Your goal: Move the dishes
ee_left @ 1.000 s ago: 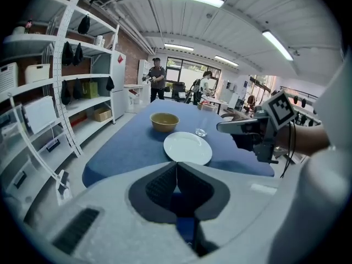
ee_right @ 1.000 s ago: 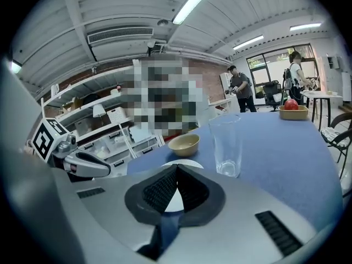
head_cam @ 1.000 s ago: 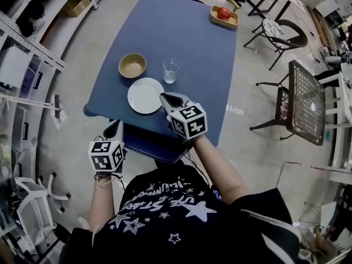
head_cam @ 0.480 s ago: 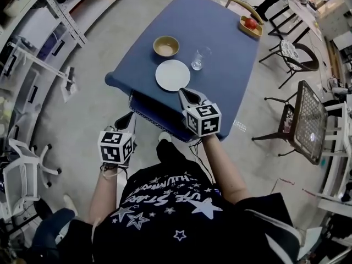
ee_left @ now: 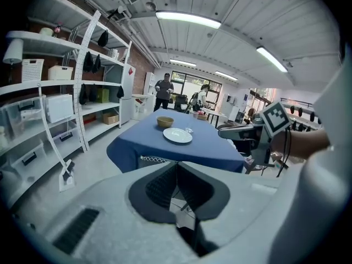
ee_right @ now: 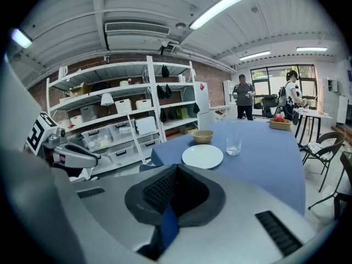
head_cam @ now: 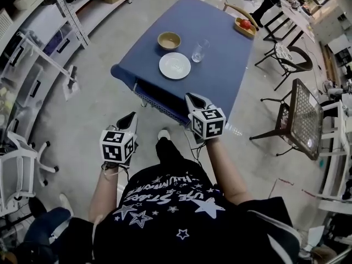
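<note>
A blue table stands ahead of me, some way off. On it are a white plate, a tan bowl behind it, and a clear glass to the right. My left gripper hangs over the floor short of the table's near corner, shut and empty. Just before the table's near edge is my right gripper, also shut on nothing. Each gripper shows in the other's view.
A wooden basket with a red apple sits at the table's far end. Metal shelving runs along the left, and a white office chair stands at lower left. Black chairs and a mesh table stand at right. People stand beyond the table.
The table and its dishes have drawn away toward the top of the head view. Both grippers, earlier at the table's near edge, now hang over the floor, still shut.
</note>
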Action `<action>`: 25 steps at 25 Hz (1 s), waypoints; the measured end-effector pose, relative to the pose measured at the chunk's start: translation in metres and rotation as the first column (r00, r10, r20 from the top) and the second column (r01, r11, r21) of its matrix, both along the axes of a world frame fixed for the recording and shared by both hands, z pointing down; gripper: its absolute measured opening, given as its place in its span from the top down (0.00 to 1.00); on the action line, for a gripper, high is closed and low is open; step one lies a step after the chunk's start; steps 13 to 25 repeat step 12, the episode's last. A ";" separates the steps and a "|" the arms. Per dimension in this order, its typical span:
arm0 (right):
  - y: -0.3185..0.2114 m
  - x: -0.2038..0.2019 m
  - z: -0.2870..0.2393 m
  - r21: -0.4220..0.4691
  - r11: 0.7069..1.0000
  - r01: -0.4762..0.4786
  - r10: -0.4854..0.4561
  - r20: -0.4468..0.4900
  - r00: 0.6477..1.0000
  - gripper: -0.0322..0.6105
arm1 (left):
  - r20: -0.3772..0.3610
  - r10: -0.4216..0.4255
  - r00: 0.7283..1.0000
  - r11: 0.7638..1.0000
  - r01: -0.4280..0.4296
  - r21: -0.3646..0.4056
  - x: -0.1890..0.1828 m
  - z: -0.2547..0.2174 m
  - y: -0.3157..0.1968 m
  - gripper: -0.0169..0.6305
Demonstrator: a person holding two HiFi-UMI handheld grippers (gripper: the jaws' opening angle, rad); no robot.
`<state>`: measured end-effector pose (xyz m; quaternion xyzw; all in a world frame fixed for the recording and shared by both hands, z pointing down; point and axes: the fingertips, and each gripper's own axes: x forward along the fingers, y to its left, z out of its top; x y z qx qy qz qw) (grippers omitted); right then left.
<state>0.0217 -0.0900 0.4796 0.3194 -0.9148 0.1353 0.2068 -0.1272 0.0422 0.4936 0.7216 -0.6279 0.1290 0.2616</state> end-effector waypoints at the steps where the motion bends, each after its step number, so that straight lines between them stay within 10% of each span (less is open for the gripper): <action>1: 0.008 0.004 0.000 0.002 1.000 -0.001 0.001 -0.003 1.000 0.94 | -0.001 -0.002 1.000 1.000 0.002 0.002 0.002 0.000 0.008 0.94; 25: 0.085 0.036 0.014 -0.010 1.000 -0.027 0.027 -0.019 0.999 0.94 | -0.004 -0.021 1.000 1.000 0.021 0.006 0.012 0.008 0.078 0.94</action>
